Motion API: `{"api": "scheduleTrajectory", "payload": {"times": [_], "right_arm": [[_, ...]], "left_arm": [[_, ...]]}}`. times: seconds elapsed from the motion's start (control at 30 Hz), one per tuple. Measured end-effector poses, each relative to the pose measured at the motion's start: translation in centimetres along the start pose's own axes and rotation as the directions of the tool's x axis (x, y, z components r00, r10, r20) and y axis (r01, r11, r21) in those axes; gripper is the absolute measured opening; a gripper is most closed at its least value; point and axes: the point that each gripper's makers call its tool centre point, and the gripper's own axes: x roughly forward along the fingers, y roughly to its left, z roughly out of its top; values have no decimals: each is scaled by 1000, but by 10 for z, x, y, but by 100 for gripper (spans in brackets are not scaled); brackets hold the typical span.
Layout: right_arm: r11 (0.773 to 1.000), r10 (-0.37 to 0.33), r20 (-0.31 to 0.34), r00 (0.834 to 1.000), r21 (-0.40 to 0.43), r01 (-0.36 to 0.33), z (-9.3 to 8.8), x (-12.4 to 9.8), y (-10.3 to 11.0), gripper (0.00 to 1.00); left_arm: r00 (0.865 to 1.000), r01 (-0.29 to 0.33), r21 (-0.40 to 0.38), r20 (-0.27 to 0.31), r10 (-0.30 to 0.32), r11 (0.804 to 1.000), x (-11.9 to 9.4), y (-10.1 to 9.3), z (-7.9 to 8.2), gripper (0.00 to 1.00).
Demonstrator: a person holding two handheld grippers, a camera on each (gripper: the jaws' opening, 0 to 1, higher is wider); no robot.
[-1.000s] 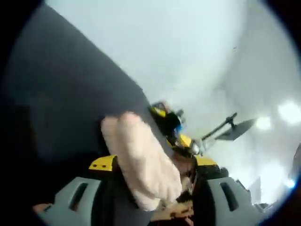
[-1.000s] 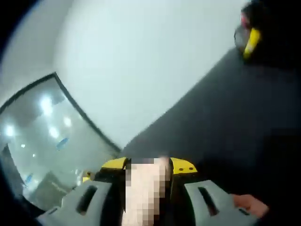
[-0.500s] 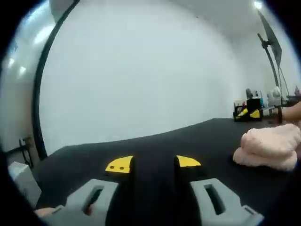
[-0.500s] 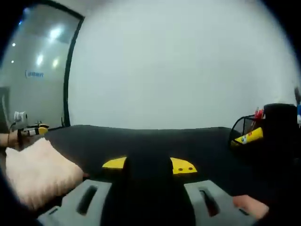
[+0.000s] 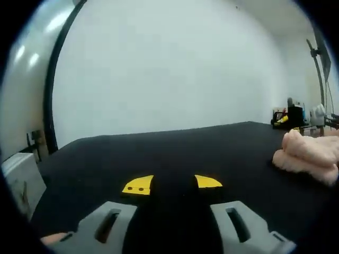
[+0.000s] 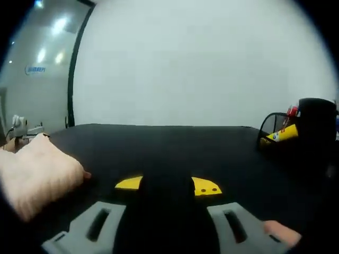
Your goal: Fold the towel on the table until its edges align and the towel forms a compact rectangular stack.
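Folded pink towel [image 5: 310,156] on the black desk [image 5: 175,153].
Both grippers' jaws stand apart, holding nothing; towel right of the left gripper [image 5: 174,182], left of the right gripper [image 6: 168,186].

Black mesh basket [image 6: 275,138] holding a yellow item [image 6: 280,135], white box [image 5: 18,177] at table edge, lamp stand [image 5: 321,55], white wall [image 6: 201,63]

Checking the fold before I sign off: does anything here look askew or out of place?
The fluffy pale pink towel lies on the black table as a rounded, puffy bundle, not a flat rectangle with lined-up edges. Nothing else stands out.
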Motion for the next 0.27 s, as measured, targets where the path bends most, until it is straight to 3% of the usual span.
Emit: {"api": "scheduleTrajectory", "payload": {"times": [0.13,0.27], "right_arm": [[998,8,68,998,54,-11,14,-3,-5,32],[996,-16,77,997,84,10,17,-9,-8,31]], "left_arm": [[1000,3,32,-4,-3,999,-1,-3,-1,27],[999,25,39,-29,-24,999,0,-7,-5,27]]}}
